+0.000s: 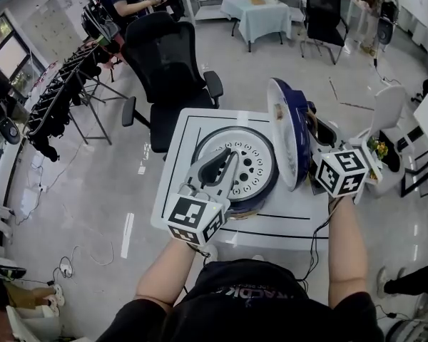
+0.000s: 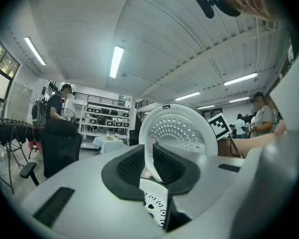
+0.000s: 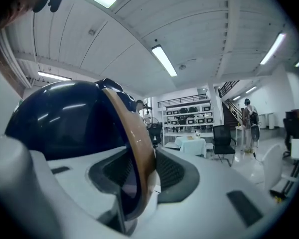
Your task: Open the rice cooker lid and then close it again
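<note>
Between the two jaws of your right gripper (image 3: 139, 176) stands the one rice cooker lid (image 3: 65, 118), upright, its rim clamped. Your left gripper (image 2: 150, 168) pinches the edge of one perforated tray (image 2: 157, 203).

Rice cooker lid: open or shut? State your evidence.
Open. The lid stands upright beside the cooker's uncovered top, its rim held between the right gripper's jaws.

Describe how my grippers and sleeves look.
The left tongs and right tongs are light grey plastic with black ribbed pads. Each carries a white cube of black square markers. A thin dark cable hangs below the right one. Short black sleeves.
</note>
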The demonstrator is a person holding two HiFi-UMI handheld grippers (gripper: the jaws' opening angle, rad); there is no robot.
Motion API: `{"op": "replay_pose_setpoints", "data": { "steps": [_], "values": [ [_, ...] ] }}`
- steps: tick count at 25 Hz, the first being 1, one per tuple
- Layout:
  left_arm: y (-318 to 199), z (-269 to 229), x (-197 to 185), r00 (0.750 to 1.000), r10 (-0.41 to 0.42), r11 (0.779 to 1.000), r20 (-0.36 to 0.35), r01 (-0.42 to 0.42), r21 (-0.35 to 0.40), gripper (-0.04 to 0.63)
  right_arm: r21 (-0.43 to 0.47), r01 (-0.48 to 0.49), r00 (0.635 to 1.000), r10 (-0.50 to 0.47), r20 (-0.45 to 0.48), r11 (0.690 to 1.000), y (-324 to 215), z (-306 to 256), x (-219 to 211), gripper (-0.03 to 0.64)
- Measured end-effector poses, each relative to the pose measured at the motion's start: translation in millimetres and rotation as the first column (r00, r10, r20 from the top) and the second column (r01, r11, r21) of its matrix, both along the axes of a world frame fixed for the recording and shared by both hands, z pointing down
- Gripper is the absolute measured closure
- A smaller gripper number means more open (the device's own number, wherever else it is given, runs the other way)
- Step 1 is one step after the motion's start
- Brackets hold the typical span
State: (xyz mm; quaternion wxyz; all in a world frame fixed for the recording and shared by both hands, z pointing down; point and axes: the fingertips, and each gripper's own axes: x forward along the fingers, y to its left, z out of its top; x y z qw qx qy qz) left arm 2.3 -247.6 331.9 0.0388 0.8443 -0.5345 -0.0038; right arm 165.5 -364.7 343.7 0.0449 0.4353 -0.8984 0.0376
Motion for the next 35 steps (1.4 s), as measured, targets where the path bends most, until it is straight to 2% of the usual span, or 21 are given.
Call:
{"op": "replay_pose_setpoints", "data": {
  "steps": [7, 13, 22, 29, 35],
  "values": [
    [1, 8, 11, 0.999, -0.035, 0.999, -0.008, 0.035, -0.02, 0.54, -0.035, 0.003, 0.999, -0.001, 0.049, 0.999, -7, 10, 20, 0.485],
    [12, 14, 17, 0.997, -0.072, 0.997, -0.011, 0.072, -0.037, 0.54, -0.026, 0.025, 0.998, -0.024, 0.061, 0.999, -5, 11, 19, 0.485],
    [41, 35, 23, 0.992, -0.124, 0.989, -0.001, 0.124, -0.083, 0.538, -0.048, 0.056, 0.994, -0.051, 0.1, 0.997, 27, 32, 34, 0.483],
    [54, 47, 32, 0.998, -0.069, 0.992, 0.0, 0.068, -0.11, 0.534, -0.03, 0.01, 0.99, -0.005, 0.138, 0.999, 70, 26, 55, 0.468],
    [69, 37, 27, 0.999, 0.04, 0.995, -0.003, -0.04, -0.09, 0.526, 0.008, -0.075, 0.985, 0.073, 0.154, 0.997, 124, 8, 54, 0.445]
  ]
}}
